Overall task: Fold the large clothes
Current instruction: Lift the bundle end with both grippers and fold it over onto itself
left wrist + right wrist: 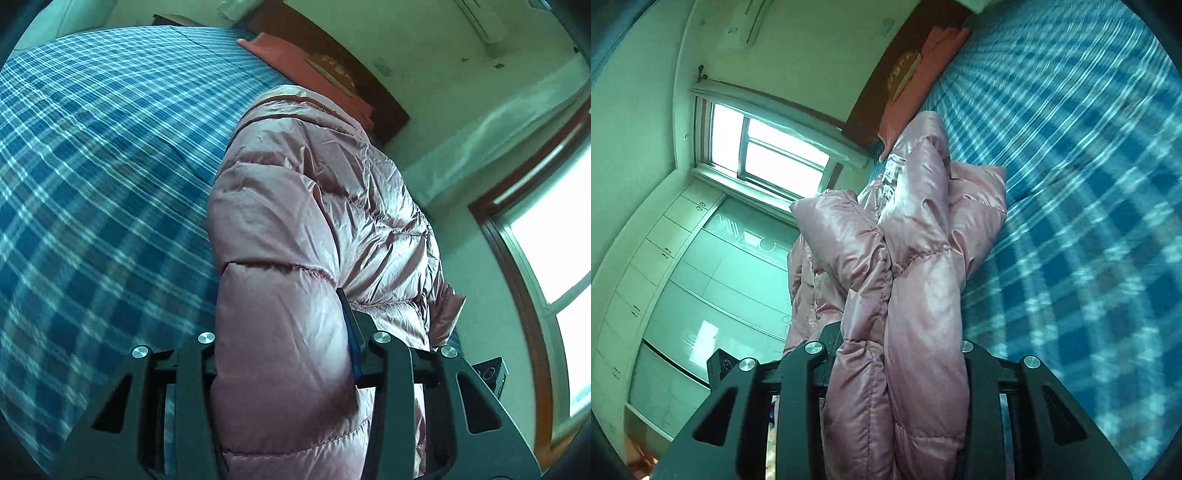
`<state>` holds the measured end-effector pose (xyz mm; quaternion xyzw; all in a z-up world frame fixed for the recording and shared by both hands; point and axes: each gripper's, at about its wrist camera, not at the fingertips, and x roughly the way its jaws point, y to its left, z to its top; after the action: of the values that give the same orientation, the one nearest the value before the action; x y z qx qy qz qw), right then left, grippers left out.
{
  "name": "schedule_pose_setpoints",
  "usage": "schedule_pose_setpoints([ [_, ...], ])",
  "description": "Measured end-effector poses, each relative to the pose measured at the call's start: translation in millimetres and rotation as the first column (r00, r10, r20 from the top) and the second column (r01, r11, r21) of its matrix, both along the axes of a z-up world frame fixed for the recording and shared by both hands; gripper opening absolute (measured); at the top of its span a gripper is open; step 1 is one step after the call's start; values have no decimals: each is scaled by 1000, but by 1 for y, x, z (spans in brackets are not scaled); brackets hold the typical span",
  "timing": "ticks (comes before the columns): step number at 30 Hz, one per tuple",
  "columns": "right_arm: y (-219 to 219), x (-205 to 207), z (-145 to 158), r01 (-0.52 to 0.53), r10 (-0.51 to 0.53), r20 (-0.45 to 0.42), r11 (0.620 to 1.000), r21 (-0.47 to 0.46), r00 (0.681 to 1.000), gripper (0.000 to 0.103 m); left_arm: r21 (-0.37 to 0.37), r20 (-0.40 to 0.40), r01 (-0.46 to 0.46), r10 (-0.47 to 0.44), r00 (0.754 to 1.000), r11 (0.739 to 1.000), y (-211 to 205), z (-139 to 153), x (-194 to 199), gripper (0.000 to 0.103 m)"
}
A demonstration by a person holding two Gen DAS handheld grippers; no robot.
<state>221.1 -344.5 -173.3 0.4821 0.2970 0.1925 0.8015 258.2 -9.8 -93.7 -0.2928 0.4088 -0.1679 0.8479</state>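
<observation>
Both the left claw (pixel 284 332) and right claw (pixel 897 347) clench the pink puffer jacket (pixel 314 206) over the plaid bed (pixel 92 166).

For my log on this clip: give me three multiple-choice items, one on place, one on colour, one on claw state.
1. Where is the window in the right wrist view?
A. left of the jacket
B. right of the jacket
C. under the bed

2. The jacket's colour?
A. green
B. pink
C. black

3. The left claw is:
A. open, empty
B. shut on the jacket
C. out of view

Answers:
1 A: the window shows left of the puffer jacket.
2 B: shiny pink fabric.
3 B: the left claw has jacket bunched between its fingers, as does the right claw.
</observation>
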Motion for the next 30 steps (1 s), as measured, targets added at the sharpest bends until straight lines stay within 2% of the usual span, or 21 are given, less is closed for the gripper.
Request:
schedule_pose_setpoints([
  [4,9,20,-19,5,-5,-67,1000,-7,998,32,1,-81,-26,26,996,1000,15,-31,23,41],
  [8,10,22,-21,-13,10,-86,999,-37,996,32,0,-76,-10,10,997,1000,19,-42,23,47],
  [11,11,29,-8,-35,21,-125,993,-108,992,43,-49,-94,8,-12,995,999,28,-41,24,50],
  [13,6,32,4,-48,25,-126,982,-180,992,55,-67,-86,8,-13,996,998,38,-36,25,59],
  [14,3,34,8,-42,16,-122,976,-213,992,65,-69,-77,1,-6,997,998,43,-34,26,66],
  [15,-1,34,11,-33,6,-116,972,-234,993,68,-63,-67,-8,4,998,998,46,-31,29,67],
  [22,-18,77,4,-8,-9,-140,993,-119,990,69,-63,-115,-17,10,993,998,45,-37,64,67],
  [23,-20,78,-1,-1,-14,-144,995,-104,989,62,-53,-123,-18,11,992,998,42,-38,68,66],
  [24,-21,81,-6,-4,-10,-158,996,-85,987,47,-39,-131,-16,11,991,999,39,-39,72,63],
  [27,-26,79,-18,4,-17,-193,998,-68,981,31,1,-142,-10,10,990,1000,31,-43,77,53],
  [30,-26,77,-31,15,-29,-216,998,-63,976,27,31,-152,-8,12,988,999,25,-48,80,50],
])
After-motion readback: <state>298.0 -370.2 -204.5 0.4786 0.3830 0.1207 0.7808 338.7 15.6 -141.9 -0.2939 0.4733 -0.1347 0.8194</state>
